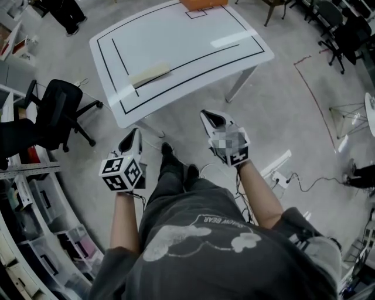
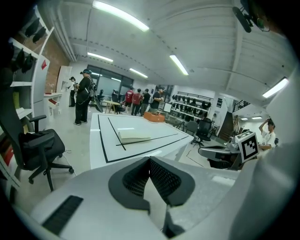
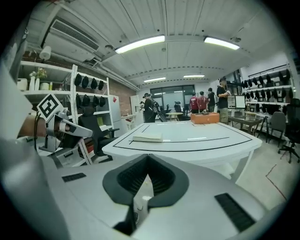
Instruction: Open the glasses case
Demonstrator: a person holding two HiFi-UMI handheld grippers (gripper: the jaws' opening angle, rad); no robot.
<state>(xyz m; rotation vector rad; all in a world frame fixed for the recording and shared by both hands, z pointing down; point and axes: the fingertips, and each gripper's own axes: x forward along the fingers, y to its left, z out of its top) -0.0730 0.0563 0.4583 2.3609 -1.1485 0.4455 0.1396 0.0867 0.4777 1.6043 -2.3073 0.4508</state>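
The left tongs (image 1: 136, 133) are closed, their dark ribbed pads meeting at the tip with nothing between them. The right tongs (image 1: 208, 116) are closed and empty in the same way. Both are held out in front of the person's body, side by side but apart, over bare floor, pointing forward and slightly down toward a table.

The white table (image 1: 176, 35) stands ahead of the tongs, not yet within their reach, and is marked with black lines. On it, toward the left end and lying across one of the lines, is a flat, cream-coloured oblong, which appears to be the glasses case (image 1: 149, 75). It lies flat and looks shut, and nothing touches it. Both gripper views show it low on the tabletop, well beyond the pad tips. An orange box (image 1: 202, 3) sits at the far edge of the table, well apart from the case.

A black office chair (image 1: 58, 111) stands to the left of the table, with shelving further left. Several people stand in the background of the room.

As for the task, nothing seems to be done yet: the case is closed and unheld. What remains is likely the whole job: coming up to the table, opening the tongs, steadying the case with one pair and lifting its lid with the other.
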